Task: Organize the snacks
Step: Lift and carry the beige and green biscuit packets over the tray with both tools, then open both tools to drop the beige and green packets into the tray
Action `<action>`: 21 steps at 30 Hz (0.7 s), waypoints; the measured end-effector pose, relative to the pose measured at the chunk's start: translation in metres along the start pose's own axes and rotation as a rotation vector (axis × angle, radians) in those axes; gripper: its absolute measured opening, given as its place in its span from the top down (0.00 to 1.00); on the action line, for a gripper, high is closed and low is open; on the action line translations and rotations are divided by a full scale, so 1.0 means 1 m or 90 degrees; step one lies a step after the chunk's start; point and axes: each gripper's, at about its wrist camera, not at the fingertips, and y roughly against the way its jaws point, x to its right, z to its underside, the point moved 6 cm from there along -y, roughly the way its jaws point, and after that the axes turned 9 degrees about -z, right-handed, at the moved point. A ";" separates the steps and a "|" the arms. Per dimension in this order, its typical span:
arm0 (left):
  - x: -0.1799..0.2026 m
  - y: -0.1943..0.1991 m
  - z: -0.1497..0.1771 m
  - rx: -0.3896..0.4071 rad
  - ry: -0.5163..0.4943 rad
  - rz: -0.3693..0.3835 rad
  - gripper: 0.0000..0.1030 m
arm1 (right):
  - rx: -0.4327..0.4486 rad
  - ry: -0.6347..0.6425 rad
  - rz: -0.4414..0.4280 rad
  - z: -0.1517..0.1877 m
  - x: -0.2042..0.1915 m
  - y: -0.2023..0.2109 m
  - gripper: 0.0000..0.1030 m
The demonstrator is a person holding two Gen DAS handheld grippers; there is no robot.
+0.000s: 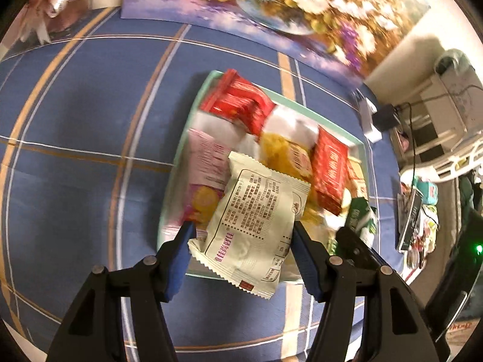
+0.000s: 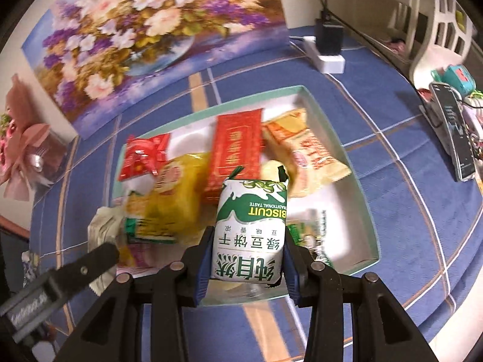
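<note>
The green-and-white biscuit packet (image 2: 250, 229) reads "BISCUIT" and "TRADITIONAL TASTE", upside down.

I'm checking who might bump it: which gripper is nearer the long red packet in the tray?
Right. The right gripper hovers just in front of the long red packet; the left gripper sits further off, by the tray's other end.

Your cream packet (image 1: 253, 226) hides much of the tray (image 1: 193, 96) and the pink packet (image 1: 208, 163) beneath. Motion blurs the far snacks. Your green biscuit pack (image 2: 252, 229) covers the tray's near middle.
</note>
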 end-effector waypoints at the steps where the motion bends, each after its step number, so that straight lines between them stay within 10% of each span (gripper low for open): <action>1: 0.004 -0.002 0.001 -0.002 -0.007 -0.003 0.37 | -0.003 -0.004 -0.001 -0.001 0.002 -0.001 0.58; 21: 0.017 -0.008 -0.008 0.002 -0.039 -0.034 0.36 | -0.022 -0.001 -0.014 -0.005 -0.003 -0.018 0.58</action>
